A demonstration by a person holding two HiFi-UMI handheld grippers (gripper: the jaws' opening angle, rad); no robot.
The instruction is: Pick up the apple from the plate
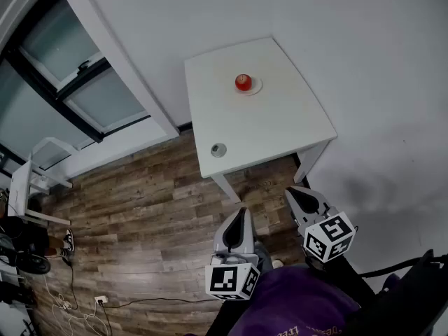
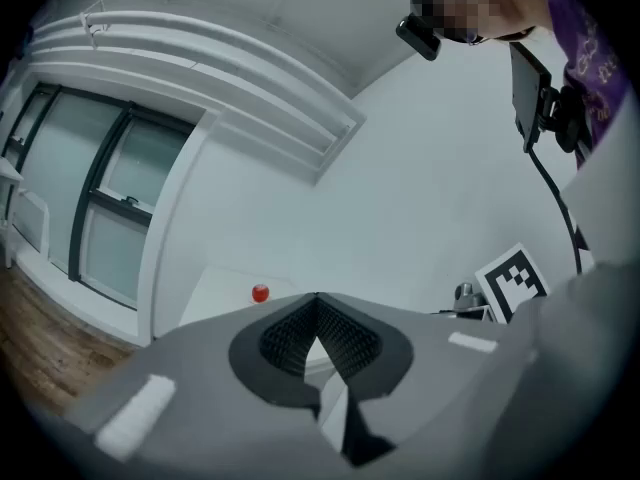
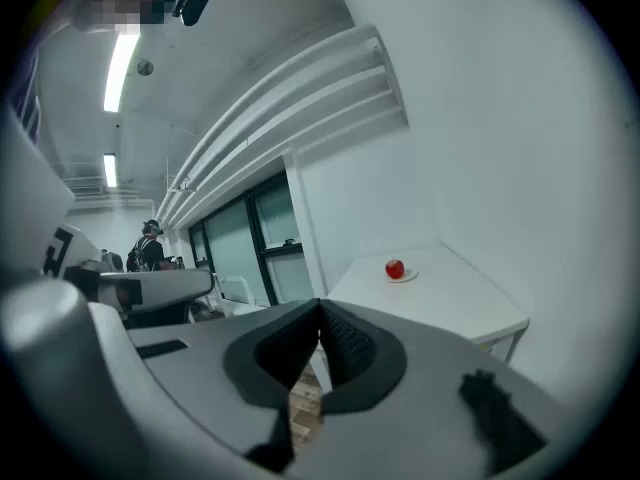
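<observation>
A red apple point(image 1: 242, 82) sits on a small white plate point(image 1: 255, 87) near the far side of a white square table point(image 1: 280, 124). It shows small in the left gripper view point(image 2: 260, 293) and in the right gripper view point(image 3: 395, 269). Both grippers hang well short of the table, over the wooden floor. My left gripper point(image 1: 242, 215) is shut, its jaws meeting at the tips point(image 2: 318, 298) with nothing between them. My right gripper point(image 1: 295, 193) is also shut and empty point(image 3: 320, 306).
A small grey round object point(image 1: 219, 149) lies near the table's front left corner. White walls stand behind and right of the table, a dark-framed window point(image 1: 63, 89) at left. A white rack point(image 1: 28, 180) and cables point(image 1: 77, 306) sit at far left on the floor.
</observation>
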